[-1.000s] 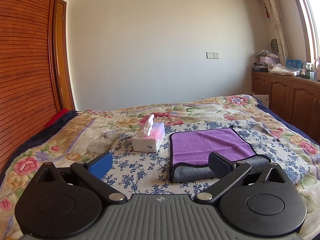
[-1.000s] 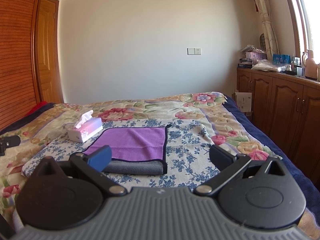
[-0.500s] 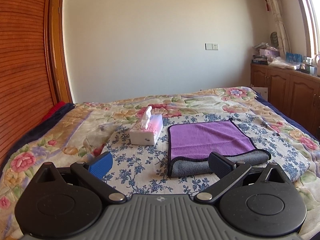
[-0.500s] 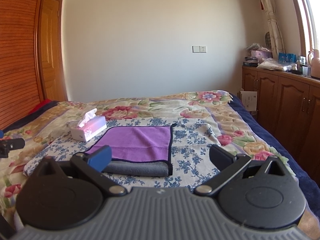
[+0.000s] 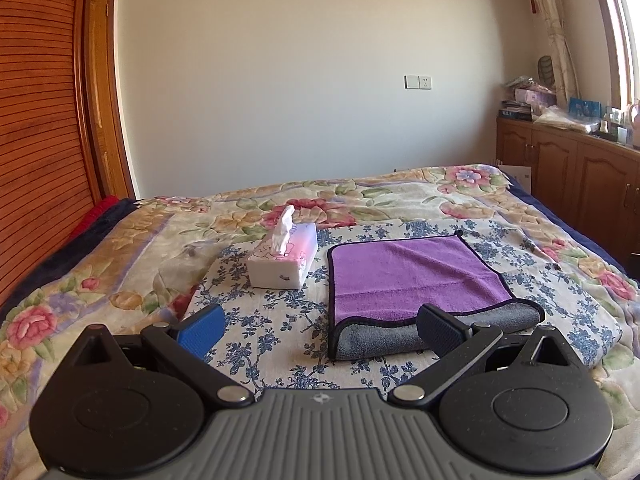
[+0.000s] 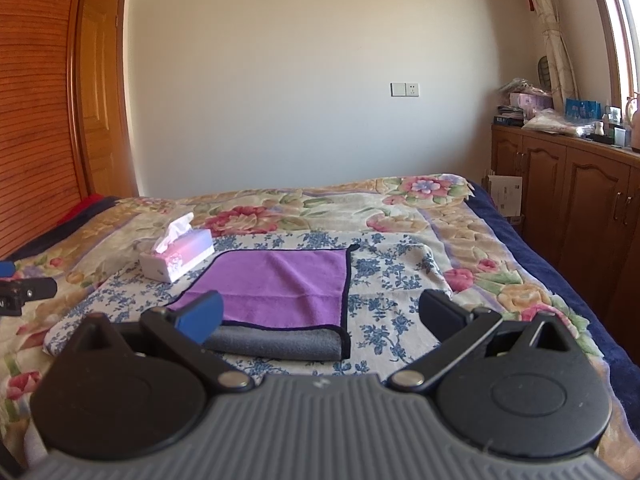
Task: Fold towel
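ahead of fingers: towel (image 5: 412,276), folded, near edge doubled
change: both views backed away, towel left lying
left gripper (image 5: 320,326): wide open, empty
right gripper (image 6: 320,316): wide open, empty
task: looks finished

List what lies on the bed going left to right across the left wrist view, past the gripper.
Red cloth at the bed's edge → tissue box → purple towel, its near edge folded over showing grey → wooden cabinets beyond the bed.

Daylight is pouring in from the window (image 6: 630,20) at right, overexposing its pane; fisheye distortion is bowing the wardrobe (image 5: 36,128) and room edges.
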A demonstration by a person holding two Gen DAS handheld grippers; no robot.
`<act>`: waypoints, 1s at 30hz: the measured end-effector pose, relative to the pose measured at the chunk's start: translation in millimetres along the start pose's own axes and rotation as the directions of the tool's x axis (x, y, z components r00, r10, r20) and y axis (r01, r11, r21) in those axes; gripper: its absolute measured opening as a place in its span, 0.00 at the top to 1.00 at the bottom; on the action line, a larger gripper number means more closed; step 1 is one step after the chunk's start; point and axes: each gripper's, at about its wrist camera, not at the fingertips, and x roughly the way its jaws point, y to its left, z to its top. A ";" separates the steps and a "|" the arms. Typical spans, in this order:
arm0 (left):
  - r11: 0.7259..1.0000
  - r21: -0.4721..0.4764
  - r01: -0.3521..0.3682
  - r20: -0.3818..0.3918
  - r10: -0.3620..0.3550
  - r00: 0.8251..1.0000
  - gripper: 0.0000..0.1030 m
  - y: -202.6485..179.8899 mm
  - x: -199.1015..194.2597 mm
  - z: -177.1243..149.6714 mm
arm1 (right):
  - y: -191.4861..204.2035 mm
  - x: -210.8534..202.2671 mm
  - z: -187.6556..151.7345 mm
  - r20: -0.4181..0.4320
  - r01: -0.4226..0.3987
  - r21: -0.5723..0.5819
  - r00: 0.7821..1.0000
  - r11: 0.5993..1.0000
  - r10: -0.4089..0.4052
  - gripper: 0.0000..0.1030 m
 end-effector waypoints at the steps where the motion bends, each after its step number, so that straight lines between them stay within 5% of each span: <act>1: 1.000 -0.001 0.003 -0.002 -0.003 1.000 0.00 0.2 2.1 1.0 | 0.1 1.3 0.5 -0.002 -0.001 -0.002 1.000 1.000 0.001 0.00; 30: 0.999 0.013 0.034 -0.072 -0.033 0.997 0.00 3.1 72.3 21.1 | 2.1 63.4 13.3 -0.061 -0.044 -0.111 0.997 0.993 0.037 0.00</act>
